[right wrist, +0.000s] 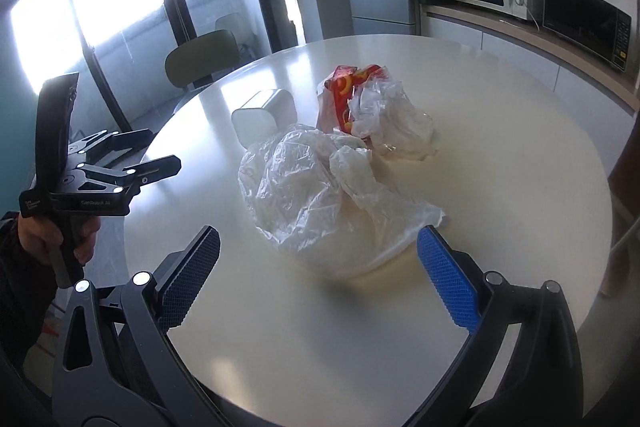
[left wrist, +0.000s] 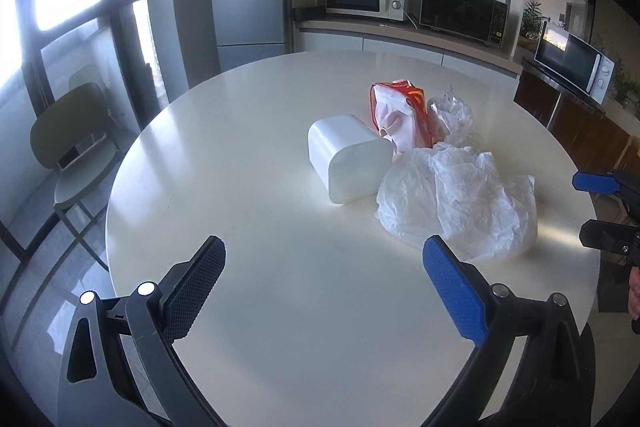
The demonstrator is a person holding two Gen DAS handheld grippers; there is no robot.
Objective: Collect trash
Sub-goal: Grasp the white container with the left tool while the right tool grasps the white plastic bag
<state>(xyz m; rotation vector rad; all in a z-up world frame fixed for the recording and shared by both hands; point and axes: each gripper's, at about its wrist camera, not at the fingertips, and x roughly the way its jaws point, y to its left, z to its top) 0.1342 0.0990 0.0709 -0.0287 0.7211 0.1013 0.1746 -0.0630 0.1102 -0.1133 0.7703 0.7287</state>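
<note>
Both the left gripper (left wrist: 324,283) and right gripper (right wrist: 318,273) are held wide apart, empty, above the round table (left wrist: 248,131). Crumpled white plastic bag (right wrist: 316,195) lies mid-table, touching a rigid white bin (left wrist: 348,157); red wrapper (right wrist: 346,95) behind. Thin film may slip or tear if pinched shallowly. Bag contents possibly soft; unclear.

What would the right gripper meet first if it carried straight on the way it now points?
Probably the crumpled white plastic bag: it lies directly ahead of the open right gripper on the table, though exact depth is unclear.
</note>
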